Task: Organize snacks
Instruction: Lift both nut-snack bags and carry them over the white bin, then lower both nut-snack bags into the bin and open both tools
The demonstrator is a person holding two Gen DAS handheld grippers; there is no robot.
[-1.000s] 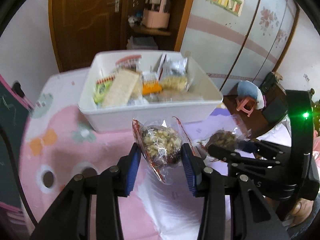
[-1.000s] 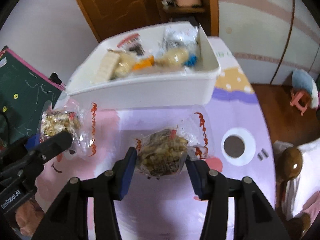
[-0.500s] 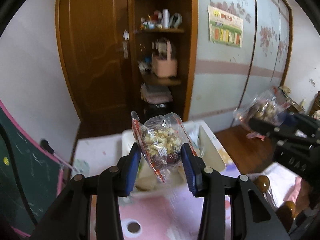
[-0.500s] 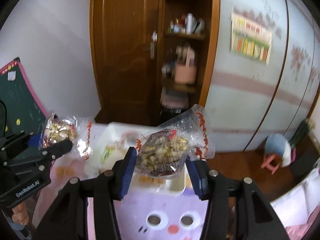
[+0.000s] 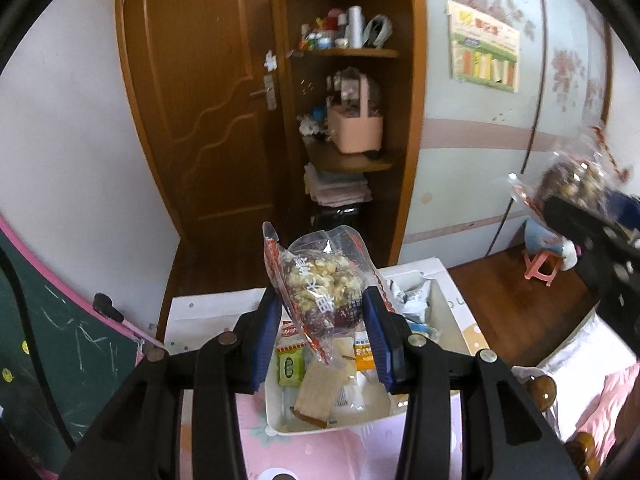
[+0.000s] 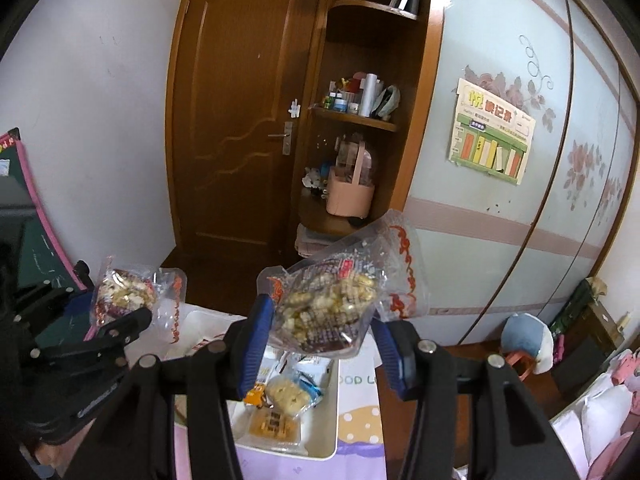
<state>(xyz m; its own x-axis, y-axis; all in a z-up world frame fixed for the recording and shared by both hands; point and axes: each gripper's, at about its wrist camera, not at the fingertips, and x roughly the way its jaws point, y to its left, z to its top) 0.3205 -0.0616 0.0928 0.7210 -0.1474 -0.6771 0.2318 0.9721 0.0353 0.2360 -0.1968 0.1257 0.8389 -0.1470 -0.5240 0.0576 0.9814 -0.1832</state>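
Clear snack bag [image 5: 324,300] pinched in left gripper [image 5: 325,332], another bag [image 6: 328,312] in right gripper [image 6: 320,346]. Get both over white bin [image 5: 452,320] b4 letting go, low & slow.

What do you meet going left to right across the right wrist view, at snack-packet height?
Chalkboard → left hand-held gripper holding a puffed snack packet → right hand-held gripper clamping a second snack packet → blue plush toy near the right edge.
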